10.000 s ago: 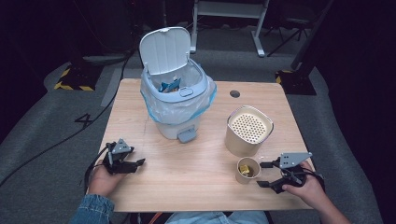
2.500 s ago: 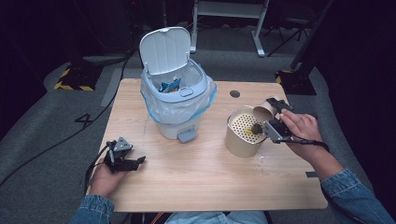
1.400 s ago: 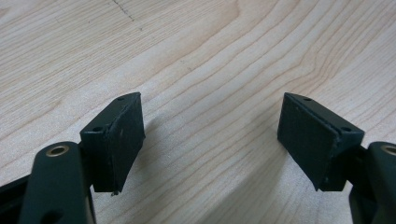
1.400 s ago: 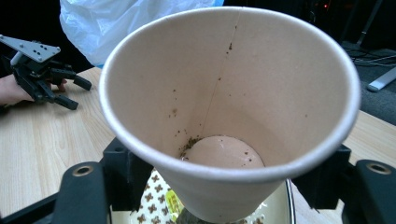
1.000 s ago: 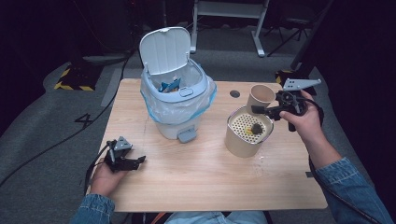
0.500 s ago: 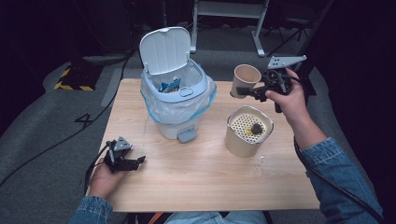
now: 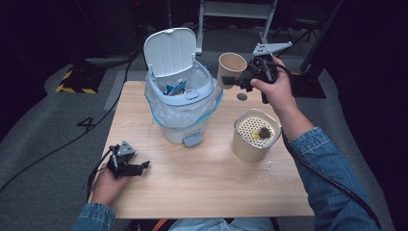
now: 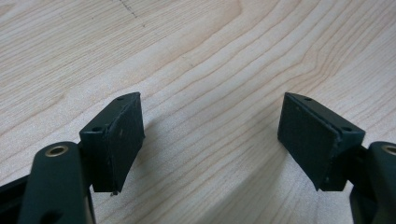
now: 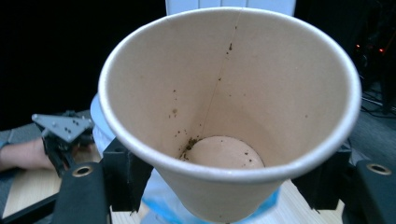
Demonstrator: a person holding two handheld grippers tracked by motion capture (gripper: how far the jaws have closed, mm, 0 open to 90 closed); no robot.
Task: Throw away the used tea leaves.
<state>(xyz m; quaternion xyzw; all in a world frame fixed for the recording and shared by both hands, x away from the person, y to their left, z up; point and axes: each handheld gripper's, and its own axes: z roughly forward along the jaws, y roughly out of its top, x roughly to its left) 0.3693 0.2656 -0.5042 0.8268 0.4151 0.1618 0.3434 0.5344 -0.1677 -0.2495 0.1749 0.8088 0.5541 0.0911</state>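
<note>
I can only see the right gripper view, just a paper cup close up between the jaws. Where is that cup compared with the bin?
Observer: In the high view the paper cup is held in the air by the right hand-held gripper, just to the right of the open bin and about level with its rim.
Operator: Is the bin lid open?
Observer: Yes, the lid stands up at the back, and the plastic liner shows around the rim.
Operator: What is the other hand doing?
Observer: The left hand-held gripper rests low over the wooden table near its front left corner, jaws wide apart with nothing between them.
Operator: Anything else on the table?
Observer: A beige canister with a perforated top, a dark lump on it.
</note>
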